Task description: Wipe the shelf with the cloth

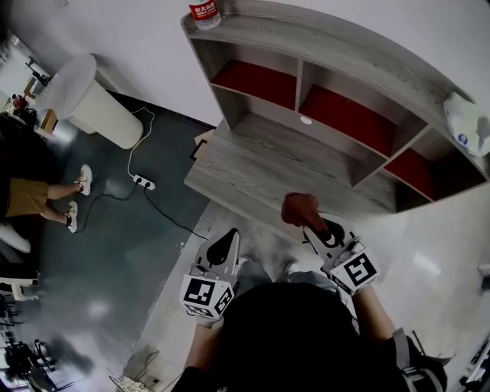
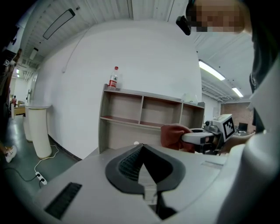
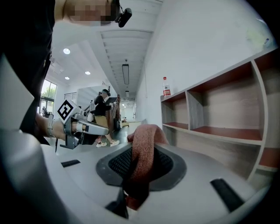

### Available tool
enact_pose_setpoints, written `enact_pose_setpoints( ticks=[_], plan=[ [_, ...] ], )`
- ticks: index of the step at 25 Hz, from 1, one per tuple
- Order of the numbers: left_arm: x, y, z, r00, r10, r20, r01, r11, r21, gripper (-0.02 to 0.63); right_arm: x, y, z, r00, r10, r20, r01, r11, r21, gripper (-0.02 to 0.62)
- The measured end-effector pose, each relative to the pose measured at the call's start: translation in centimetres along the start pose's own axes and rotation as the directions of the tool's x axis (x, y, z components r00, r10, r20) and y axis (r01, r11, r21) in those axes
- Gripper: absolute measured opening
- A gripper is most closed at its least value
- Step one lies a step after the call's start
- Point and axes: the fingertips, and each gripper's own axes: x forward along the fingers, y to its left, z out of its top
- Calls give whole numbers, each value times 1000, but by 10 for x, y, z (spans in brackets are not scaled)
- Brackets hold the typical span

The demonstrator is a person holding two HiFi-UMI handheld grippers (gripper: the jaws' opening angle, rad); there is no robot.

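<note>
A grey wooden shelf [image 1: 306, 145] with red-backed compartments stands against the white wall, also seen in the left gripper view as the shelf [image 2: 144, 116] and at the right of the right gripper view as the shelf [image 3: 227, 118]. My right gripper [image 1: 312, 222] is shut on a reddish-brown cloth [image 1: 301, 208], held in front of the shelf's lower ledge. The cloth [image 3: 144, 153] bunches between the jaws. My left gripper [image 1: 223, 246] hangs lower and to the left, shut with nothing in it. From the left gripper [image 2: 142, 168] I see the cloth [image 2: 175, 135].
A plastic bottle [image 1: 204, 11] stands on the shelf top at the left, and a white object [image 1: 467, 122] sits at its right end. A white cylindrical bin [image 1: 88, 96] and a power strip [image 1: 143, 182] are on the dark floor at left. A person's legs [image 1: 46, 200] show at far left.
</note>
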Motion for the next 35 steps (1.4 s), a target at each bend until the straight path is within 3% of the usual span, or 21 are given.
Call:
enact_pose_setpoints(
  ticks=[7, 12, 17, 26, 31, 35],
  plan=[
    [29, 48, 10, 1000, -23, 13, 23, 1000, 5, 5, 45, -22, -1, 999, -33, -5, 33, 999, 14, 72],
    [68, 102, 22, 991, -131, -4, 131, 991, 5, 5, 109, -41, 8, 993, -116, -23, 117, 993, 15, 71],
    [100, 166, 41, 971, -238, -29, 239, 971, 19, 5, 177, -55, 23, 978, -202, -43, 205, 974, 96, 71],
    [144, 261, 78, 922, -383, -51, 385, 922, 38, 5, 278, -97, 65, 916, -399, -43, 401, 913, 80, 72],
    [163, 282, 91, 896, -440, -62, 443, 896, 47, 5, 321, -118, 89, 888, -456, -60, 459, 887, 42, 74],
    [173, 286, 99, 885, -462, -57, 465, 884, 46, 5, 352, -147, 101, 852, -519, -67, 517, 855, -46, 80]
  ],
)
